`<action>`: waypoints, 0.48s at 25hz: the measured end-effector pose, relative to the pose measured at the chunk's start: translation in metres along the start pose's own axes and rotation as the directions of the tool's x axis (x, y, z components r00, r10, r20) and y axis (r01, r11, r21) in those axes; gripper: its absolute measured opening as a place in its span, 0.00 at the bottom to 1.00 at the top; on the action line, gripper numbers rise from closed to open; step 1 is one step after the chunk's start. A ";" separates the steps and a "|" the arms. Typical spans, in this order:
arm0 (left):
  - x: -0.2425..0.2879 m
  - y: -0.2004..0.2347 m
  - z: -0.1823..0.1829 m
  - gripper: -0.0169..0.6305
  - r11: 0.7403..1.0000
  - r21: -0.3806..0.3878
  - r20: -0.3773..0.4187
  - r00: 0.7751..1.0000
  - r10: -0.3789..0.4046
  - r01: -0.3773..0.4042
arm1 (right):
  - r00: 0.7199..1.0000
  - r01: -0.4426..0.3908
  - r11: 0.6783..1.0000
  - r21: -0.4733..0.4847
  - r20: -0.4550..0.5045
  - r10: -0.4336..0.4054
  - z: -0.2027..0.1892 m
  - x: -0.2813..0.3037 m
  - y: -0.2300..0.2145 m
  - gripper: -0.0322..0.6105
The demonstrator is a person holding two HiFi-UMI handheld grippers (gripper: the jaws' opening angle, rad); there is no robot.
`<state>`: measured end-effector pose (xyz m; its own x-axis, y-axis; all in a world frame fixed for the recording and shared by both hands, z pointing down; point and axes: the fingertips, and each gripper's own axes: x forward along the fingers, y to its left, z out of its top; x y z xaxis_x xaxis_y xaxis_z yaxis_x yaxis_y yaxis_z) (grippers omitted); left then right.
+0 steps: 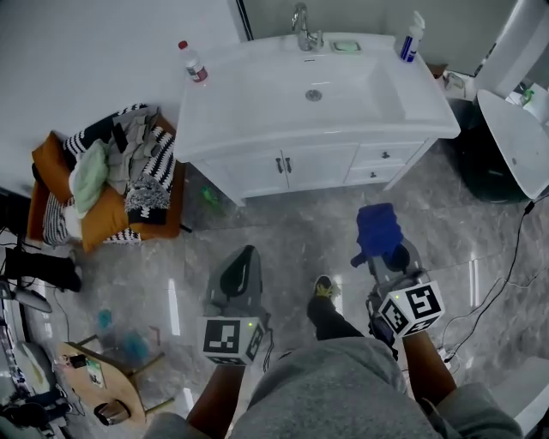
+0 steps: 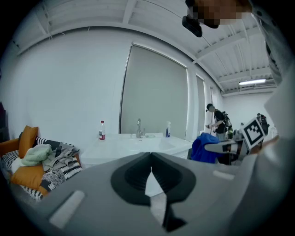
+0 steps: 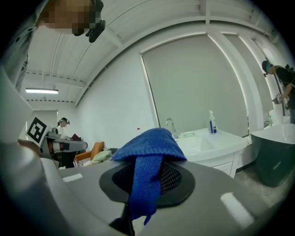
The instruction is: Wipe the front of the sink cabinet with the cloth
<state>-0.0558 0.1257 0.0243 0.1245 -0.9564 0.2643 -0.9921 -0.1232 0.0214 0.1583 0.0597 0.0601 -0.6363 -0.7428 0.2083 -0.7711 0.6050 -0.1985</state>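
Cloth [image 1: 377, 230]: blue, pinched in the right gripper [image 1: 388, 257]. It bunches over the jaw tips and a tail hangs down between them. It is well apart from the cabinet.
Right gripper jaws: clamped on the cloth.
Left gripper [image 1: 244, 259]: jaws pressed together with nothing between them, held low at the person's 11 o'clock.
Cabinet front [image 1: 317, 167]: white, two doors with paired handles [image 1: 283, 165] and drawers to their right, at the person's 12 o'clock. It is not yet touched.
Step in hand (judged): carrying the cloth forward to the doors.
How to do it well (judged): lead with the bunched fold, not the bare jaw tips. Lay it flat on a door panel, sweep side to side, and ease round the handles so the hanging tail does not snag.
Countertop items: red-capped bottle [image 1: 192, 62] at 11 o'clock, faucet [image 1: 302, 26] at 12, spray bottle [image 1: 412, 39] at 1. None is on the cabinet front.
Orange chair [image 1: 107, 214]: heaped with clothes, at 10 o'clock, just beside the cabinet's left corner. It may crowd a sweep at that end.
Green object [image 1: 208, 195]: on the floor under that same corner; what it is cannot be told.
Cable [image 1: 515, 257]: trails on the floor at 3 o'clock, a trip risk.
Person's shoe [image 1: 324, 287]: between the two grippers, on open floor before the doors.
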 end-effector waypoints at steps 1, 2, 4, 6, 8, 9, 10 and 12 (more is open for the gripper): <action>0.005 0.001 0.000 0.04 1.000 0.000 -0.005 1.000 0.006 -0.006 | 1.000 -0.003 1.000 0.010 0.003 0.003 0.001 0.005 -0.006 0.16; 0.010 0.002 0.001 0.04 1.000 0.001 -0.011 1.000 0.012 -0.012 | 1.000 -0.007 1.000 0.024 0.006 0.007 0.002 0.010 -0.012 0.16; 0.022 0.003 0.002 0.04 1.000 -0.001 -0.025 0.999 0.022 -0.022 | 1.000 -0.015 0.998 0.054 0.017 0.014 0.006 0.018 -0.023 0.16; 0.034 0.002 0.004 0.04 1.000 -0.003 -0.037 0.999 0.028 -0.029 | 0.999 -0.022 0.996 0.085 0.028 0.019 0.011 0.025 -0.034 0.16; 0.044 0.000 0.007 0.04 1.000 0.007 -0.046 0.999 0.030 -0.030 | 0.999 -0.031 0.994 0.101 0.030 0.028 0.014 0.032 -0.042 0.16; 0.049 -0.002 0.008 0.04 0.999 0.015 -0.048 0.998 0.031 -0.030 | 0.999 -0.035 0.995 0.098 0.023 0.033 0.015 0.036 -0.046 0.16; 0.052 -0.004 0.009 0.04 0.999 0.020 -0.050 0.998 0.032 -0.031 | 0.999 -0.037 0.995 0.091 0.015 0.035 0.014 0.040 -0.050 0.16; 0.059 -0.007 0.010 0.04 0.999 0.015 -0.054 0.998 0.036 -0.035 | 0.999 -0.040 0.996 0.080 0.006 0.040 0.011 0.047 -0.057 0.16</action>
<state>-0.0414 0.0673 0.0304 0.0883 -0.9443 0.3169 -0.9956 -0.0937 -0.0019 0.1729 -0.0130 0.0704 -0.6664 -0.7197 0.1945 -0.7407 0.6095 -0.2825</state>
